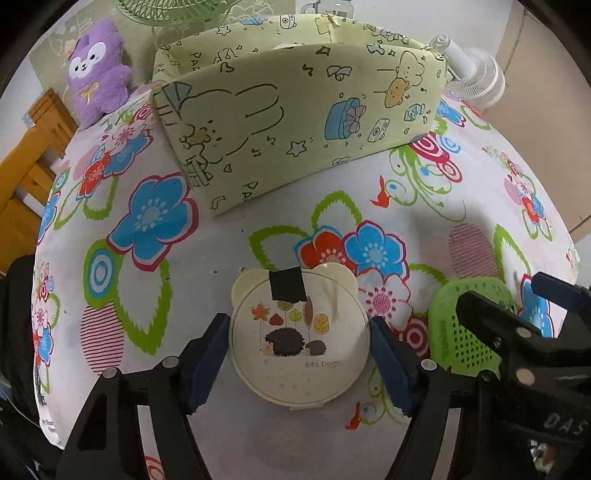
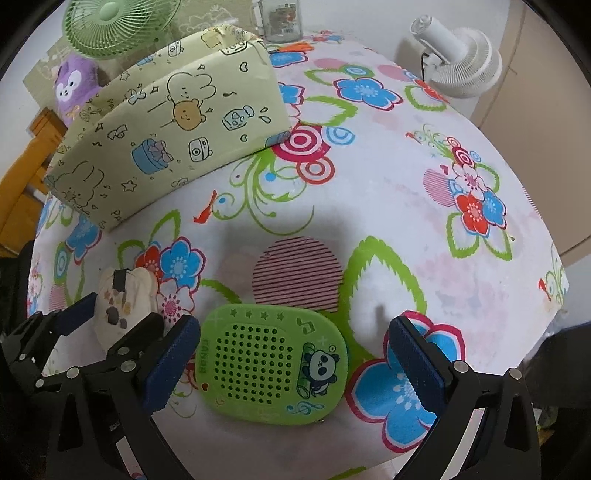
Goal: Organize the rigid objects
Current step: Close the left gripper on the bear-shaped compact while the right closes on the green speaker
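Neither item is judged stowed yet. The cream bear-eared case (image 1: 299, 336) is bracketed on the tablecloth (image 1: 221, 251) by the left gripper (image 1: 299, 360); its pads sit at or just beside the rim, and contact cannot be told. The green panda case (image 2: 273, 363) lies between the widely spread fingers of the right gripper (image 2: 291, 363), ungripped. The storage box (image 1: 295, 110) is seen beyond the fingertips. The panda print is shown only in the right view, the hedgehog picture clearly only in the left.

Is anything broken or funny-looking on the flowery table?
Yes. The round cream case with the hedgehog picture has a piece of black tape stuck over its top edge, like a patch. The yellow box has a torn, crumpled top corner.
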